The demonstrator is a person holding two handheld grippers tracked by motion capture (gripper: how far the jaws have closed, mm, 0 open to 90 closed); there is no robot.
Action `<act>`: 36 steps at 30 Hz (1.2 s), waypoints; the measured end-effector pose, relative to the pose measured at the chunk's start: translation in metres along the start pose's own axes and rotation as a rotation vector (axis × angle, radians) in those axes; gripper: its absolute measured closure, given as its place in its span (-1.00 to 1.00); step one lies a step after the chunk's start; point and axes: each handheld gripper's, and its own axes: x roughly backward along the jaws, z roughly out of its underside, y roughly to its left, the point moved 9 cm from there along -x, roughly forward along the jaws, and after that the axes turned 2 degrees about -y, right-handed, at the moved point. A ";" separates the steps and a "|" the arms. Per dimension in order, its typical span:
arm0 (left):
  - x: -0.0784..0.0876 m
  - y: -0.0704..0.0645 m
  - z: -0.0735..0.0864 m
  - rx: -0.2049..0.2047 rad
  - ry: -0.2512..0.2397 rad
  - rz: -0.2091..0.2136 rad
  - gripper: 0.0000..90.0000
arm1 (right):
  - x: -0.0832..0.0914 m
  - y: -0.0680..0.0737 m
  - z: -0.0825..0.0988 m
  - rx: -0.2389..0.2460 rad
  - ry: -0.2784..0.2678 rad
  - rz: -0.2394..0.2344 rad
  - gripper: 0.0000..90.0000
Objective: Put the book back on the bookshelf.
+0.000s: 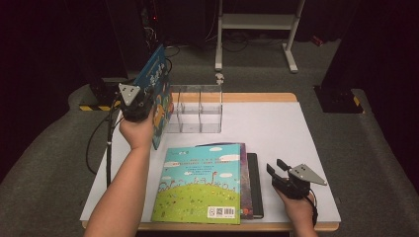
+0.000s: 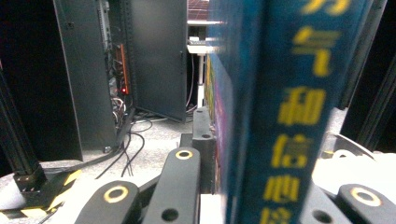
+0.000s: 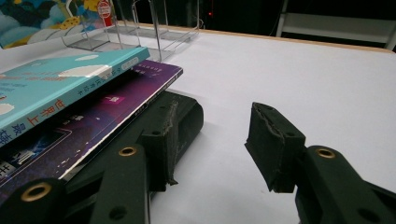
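Dark racks ring my white bench. Held upright at ten o'clock, beside the clear organizer, is the blue book, yellow Chinese characters on its spine, pinched by my left hand-held gripper. At five o'clock my right hand-held gripper rests spread, beside the stacked books; open bench lies beyond.

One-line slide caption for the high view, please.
Left tongs hold a blue picture book upright beside the clear divider rack; right tongs rest open by the stacked books.
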 end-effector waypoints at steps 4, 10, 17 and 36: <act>-0.002 0.000 0.001 -0.009 -0.017 -0.006 0.85 | 0.000 0.000 0.000 0.001 -0.001 -0.001 0.17; -0.006 0.001 0.009 -0.007 -0.023 -0.016 0.84 | -0.001 0.001 0.001 0.003 0.002 -0.003 0.17; -0.002 0.002 0.017 -0.033 -0.028 -0.015 0.84 | 0.000 0.001 0.001 0.001 0.003 -0.006 0.17; 0.025 0.012 0.038 -0.004 0.052 0.023 0.63 | 0.000 0.004 0.003 0.008 0.010 -0.009 0.17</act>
